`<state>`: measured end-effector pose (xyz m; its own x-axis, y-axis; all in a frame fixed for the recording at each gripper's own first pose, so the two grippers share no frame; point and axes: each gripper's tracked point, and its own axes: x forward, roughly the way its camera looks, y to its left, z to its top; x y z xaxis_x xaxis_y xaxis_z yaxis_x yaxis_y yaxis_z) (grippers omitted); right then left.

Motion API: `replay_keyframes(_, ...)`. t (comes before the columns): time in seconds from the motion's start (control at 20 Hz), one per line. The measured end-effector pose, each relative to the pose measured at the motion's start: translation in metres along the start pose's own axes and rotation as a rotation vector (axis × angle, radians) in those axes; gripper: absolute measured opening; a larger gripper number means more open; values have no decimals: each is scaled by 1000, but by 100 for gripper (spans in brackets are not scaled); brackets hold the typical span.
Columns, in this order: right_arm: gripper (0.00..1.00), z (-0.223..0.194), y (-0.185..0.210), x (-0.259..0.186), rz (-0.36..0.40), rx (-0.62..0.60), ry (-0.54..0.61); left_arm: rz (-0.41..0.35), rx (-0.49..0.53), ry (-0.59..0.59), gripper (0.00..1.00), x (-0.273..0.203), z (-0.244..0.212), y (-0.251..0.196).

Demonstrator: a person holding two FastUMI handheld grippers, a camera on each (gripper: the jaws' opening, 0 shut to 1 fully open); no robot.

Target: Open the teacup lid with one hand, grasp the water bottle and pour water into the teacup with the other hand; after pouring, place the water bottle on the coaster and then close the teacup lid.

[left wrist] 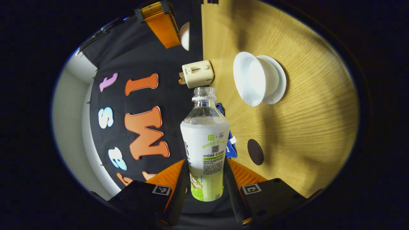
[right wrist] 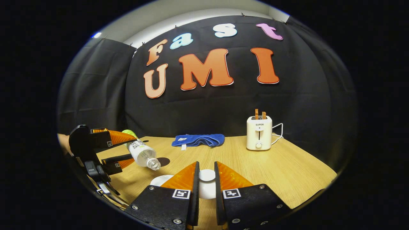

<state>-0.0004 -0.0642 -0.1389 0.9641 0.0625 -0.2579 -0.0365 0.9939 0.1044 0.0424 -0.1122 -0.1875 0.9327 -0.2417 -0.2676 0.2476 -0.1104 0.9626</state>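
Both fingers of the left gripper [left wrist: 206, 182] were pressed on the clear, white-and-green-labelled plastic water bottle [left wrist: 206, 140], tilted uncapped near the white ceramic teacup [left wrist: 255, 78].

The right gripper [right wrist: 206, 179] was closed on the white ceramic lid [right wrist: 207, 175]. The bottle was judged light and squeezable, best held mid-label; the wooden table [right wrist: 287, 172] looked smooth.

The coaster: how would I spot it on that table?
Start at the wooden table. Between the white teacup and the blue cloth lies the coaster. It is the one flat, dark, round disc, with nothing on it.
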Motion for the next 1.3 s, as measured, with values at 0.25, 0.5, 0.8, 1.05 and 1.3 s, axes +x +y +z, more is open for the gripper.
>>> replay_keyframes(0.25, 22, 2, 7, 2, 22, 9, -4, 73, -325, -32, 62, -2, -8, 10)
replay_keyframes(0.5, 22, 6, 17, 4, 48, 6, -11, 145, -689, -14, 65, 2, -38, 20)
replay_keyframes(0.8, 22, 8, 39, 10, 92, -27, -8, 187, -1059, -7, 65, 26, -71, 36)
replay_keyframes(1.05, 23, 2, 55, 10, 116, -63, 3, 186, -1374, -3, 66, 56, -97, 47)
replay_keyframes(1.3, 22, -2, 58, 10, 127, -68, 9, 128, -1581, 21, 66, 84, -106, 31)
